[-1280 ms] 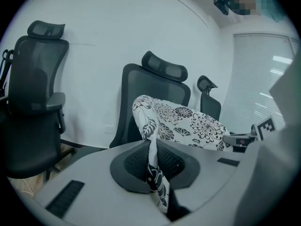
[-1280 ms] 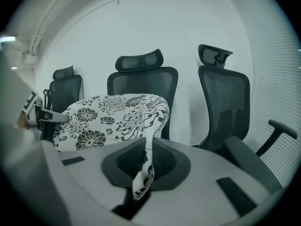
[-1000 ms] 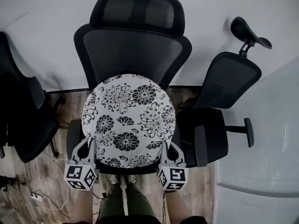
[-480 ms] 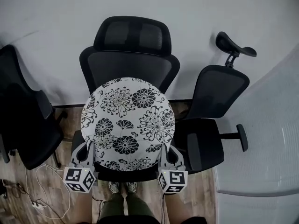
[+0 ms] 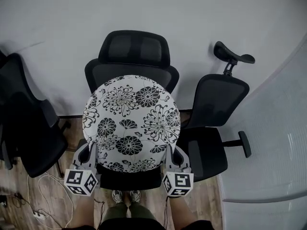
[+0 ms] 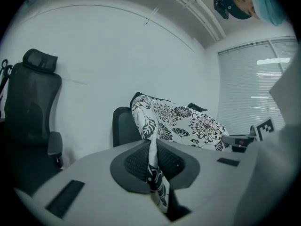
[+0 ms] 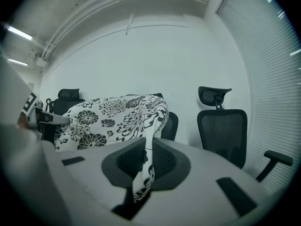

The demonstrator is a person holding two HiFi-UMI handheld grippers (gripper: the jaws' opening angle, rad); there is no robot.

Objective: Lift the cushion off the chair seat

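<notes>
Nearest me, the person's shoes (image 5: 125,195) stood on the wooden floor (image 5: 29,190) just short of the chair, the legs cut off by the bottom of the head view. A little ahead, the left gripper (image 5: 92,150) had its jaws clamped on the near left hem of the cushion (image 5: 130,123), and the right gripper (image 5: 170,150) was clamped the same way on the near right hem. Each gripper view showed a fold of the flowered cloth pinched between the jaws. The round cushion hung between them, tilted up so that it covered the lower part of the backrest (image 5: 132,73), while the dark front of the chair seat (image 5: 129,180) lay bare beneath its near edge. To my eye the lift was mostly done – what seemed left was carrying it clear. Whether the far rim touched the seat or the backrest I could not tell, since the cushion itself hid that part. Beyond stood a second chair (image 5: 216,99) to the right and another (image 5: 29,128) at the left, partly cropped, before the plain wall (image 5: 144,8) – the pale surface at far right was hard to make out.
</notes>
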